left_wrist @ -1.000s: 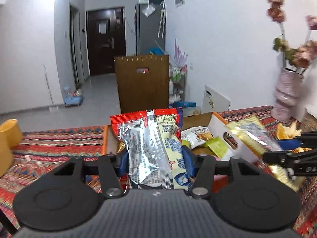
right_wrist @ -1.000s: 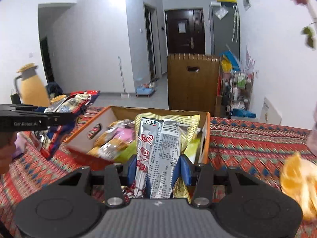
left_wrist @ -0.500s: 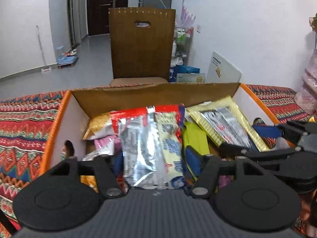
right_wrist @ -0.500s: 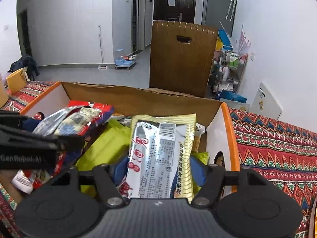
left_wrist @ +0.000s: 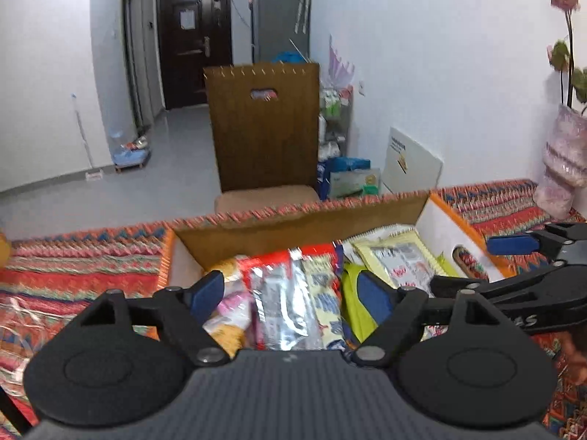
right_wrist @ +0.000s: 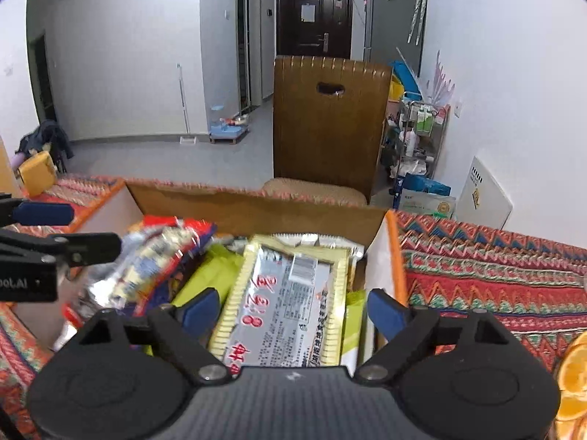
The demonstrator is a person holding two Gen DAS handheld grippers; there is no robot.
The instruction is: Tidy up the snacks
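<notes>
Left wrist view: a desk under a patterned woven cloth (left_wrist: 80, 256) carries an open cardboard box (left_wrist: 293, 225) with orange-edged white side walls, set against the desk's far edge. Beyond that edge stands a brown wooden chair (left_wrist: 262, 124). The box is filled with snack packets. The left claw (left_wrist: 290, 291) hangs over the box with its jaws opening, a red and silver snack packet (left_wrist: 282, 293) lying loose between the blue pads, which do not press it. In the right wrist view the right claw (right_wrist: 293, 306) is likewise opening above a yellow-edged silver snack packet (right_wrist: 286, 300) that lies free in the box by its right wall. A lime-green packet (right_wrist: 211, 271) lies between the two packets. Orange slices (right_wrist: 574, 370) sit at the desk's right edge.
</notes>
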